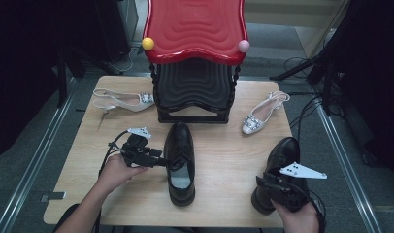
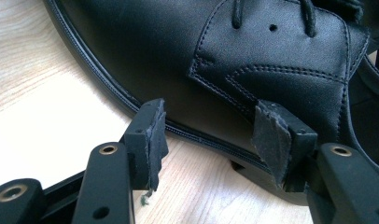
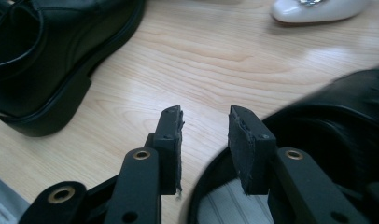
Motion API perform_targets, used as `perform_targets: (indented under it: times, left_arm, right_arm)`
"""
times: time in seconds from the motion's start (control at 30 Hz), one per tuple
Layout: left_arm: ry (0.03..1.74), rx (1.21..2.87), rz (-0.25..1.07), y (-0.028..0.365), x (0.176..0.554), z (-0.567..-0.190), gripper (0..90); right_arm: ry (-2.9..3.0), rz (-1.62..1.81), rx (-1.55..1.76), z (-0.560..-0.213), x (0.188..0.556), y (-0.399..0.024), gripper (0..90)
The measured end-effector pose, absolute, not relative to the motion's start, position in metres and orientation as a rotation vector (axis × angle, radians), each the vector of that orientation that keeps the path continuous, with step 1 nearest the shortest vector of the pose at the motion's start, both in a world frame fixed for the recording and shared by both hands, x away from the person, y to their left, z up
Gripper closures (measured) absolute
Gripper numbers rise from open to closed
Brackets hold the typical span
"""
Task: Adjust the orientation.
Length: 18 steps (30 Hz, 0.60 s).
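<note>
High view: left gripper (image 1: 162, 162) wide, beside placed black shoe (image 1: 180, 165); right gripper (image 1: 261, 182) part-open at second black shoe (image 1: 281, 165), unshelved.

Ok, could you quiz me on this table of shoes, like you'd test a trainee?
1. How many shoes lie on the table?
2. True or false: the left gripper is clamped shut on the middle black lace-up shoe.
3. What colour is the top shelf of the shoe rack? A red, B blue, C green.
Key: 1 four. 2 false, its jaws stand open beside the shoe. 3 A.
</note>
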<state>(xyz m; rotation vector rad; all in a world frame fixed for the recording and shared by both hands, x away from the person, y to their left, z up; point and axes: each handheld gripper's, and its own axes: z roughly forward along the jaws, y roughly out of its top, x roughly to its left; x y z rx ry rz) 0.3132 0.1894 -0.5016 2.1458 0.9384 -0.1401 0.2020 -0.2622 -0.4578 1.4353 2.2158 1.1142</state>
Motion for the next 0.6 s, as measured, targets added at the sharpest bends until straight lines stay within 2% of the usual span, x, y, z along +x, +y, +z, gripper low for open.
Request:
perform_targets:
  times: [0.17, 0.33, 0.6]
  left_arm:
    - [0.931, 2.146, -0.133, 0.189, 0.313, -0.502, 44.5]
    - [0.932, 2.143, -0.125, 0.189, 0.312, -0.502, 44.3]
    - [0.934, 2.146, -0.081, 0.191, 0.306, -0.502, 44.5]
  right_arm:
    - [2.195, 1.077, 1.495, -0.458, 0.198, -0.272, 64.0]
    - [2.188, 1.075, 1.585, -0.466, 0.202, -0.275, 50.2]
    - [2.213, 0.961, 1.625, -0.477, 0.221, -0.257, 51.4]
